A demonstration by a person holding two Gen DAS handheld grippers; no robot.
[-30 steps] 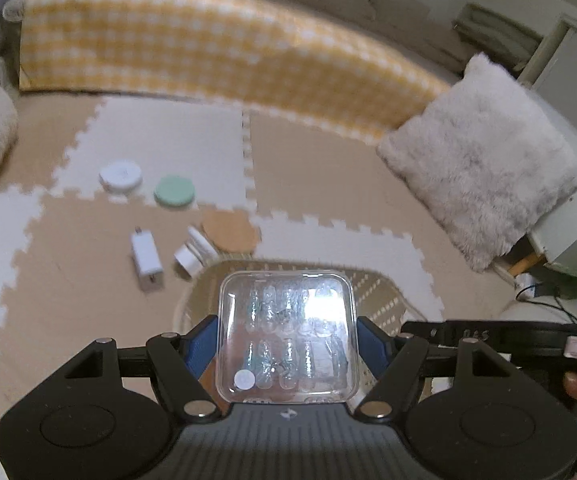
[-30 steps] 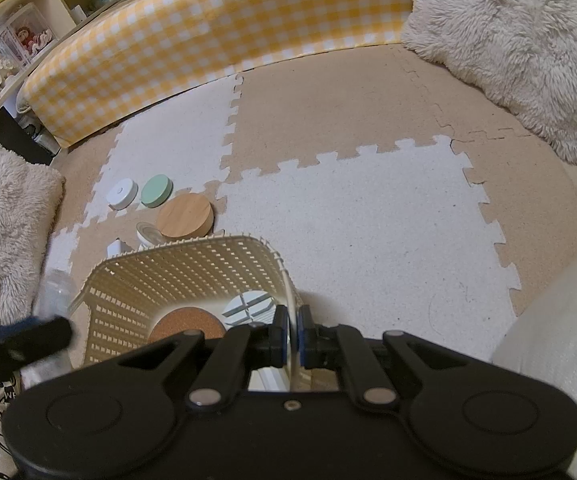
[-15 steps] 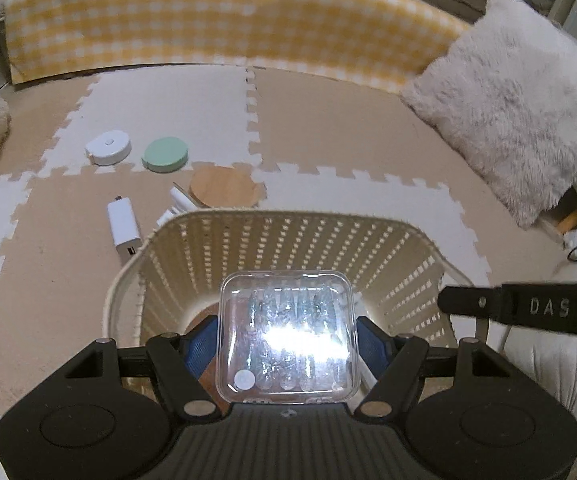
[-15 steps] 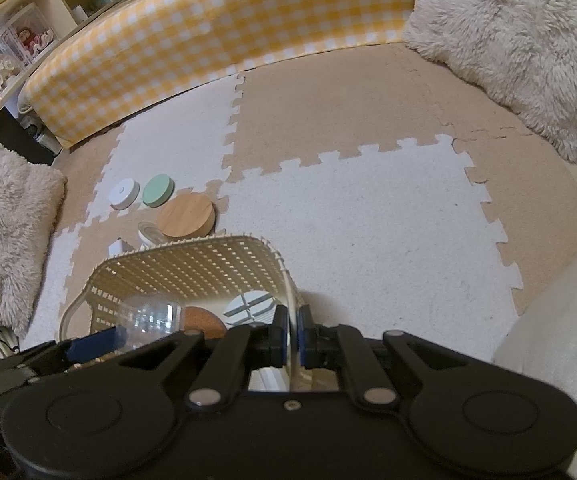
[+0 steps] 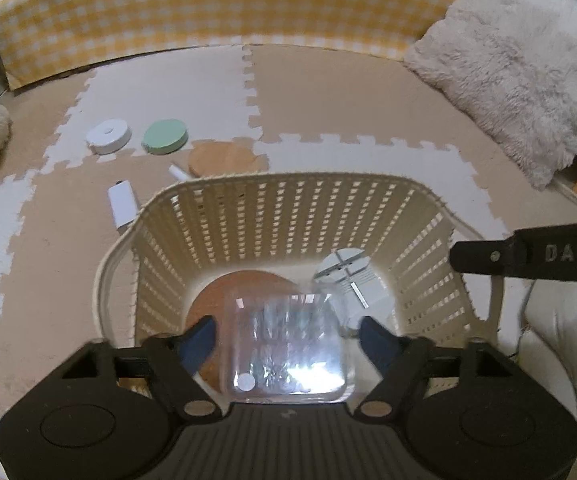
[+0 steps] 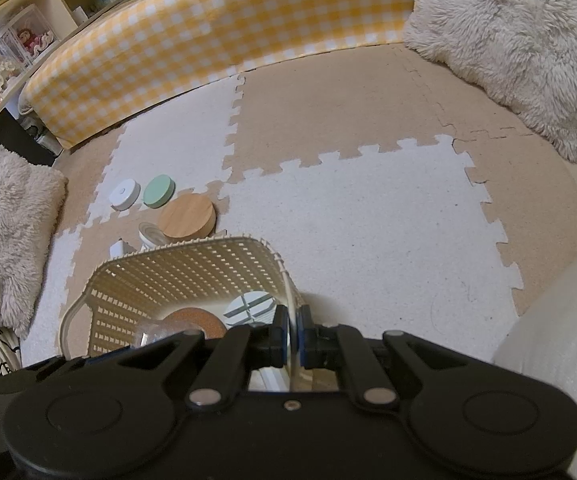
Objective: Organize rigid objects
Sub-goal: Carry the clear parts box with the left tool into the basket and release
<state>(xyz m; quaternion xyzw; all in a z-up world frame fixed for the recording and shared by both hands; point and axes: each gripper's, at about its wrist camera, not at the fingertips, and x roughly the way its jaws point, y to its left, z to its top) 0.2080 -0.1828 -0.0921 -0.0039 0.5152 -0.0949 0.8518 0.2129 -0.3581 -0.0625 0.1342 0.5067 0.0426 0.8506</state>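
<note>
The clear box (image 5: 286, 346) is seen between the spread fingers of the left claw (image 5: 288, 336), directly over the basket (image 5: 288, 200) floor, its flat face up. The basket's rim is pinched by the right claw (image 6: 293, 338).

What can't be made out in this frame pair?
- Clear plastic box, left wrist view: contents lost in glare; whether the open left claw still touches it is unclear.
- White charger, both views: partly hidden behind the basket rim.
- Basket floor, right wrist view: largely blocked by the right claw, clamped on the rim.
</note>
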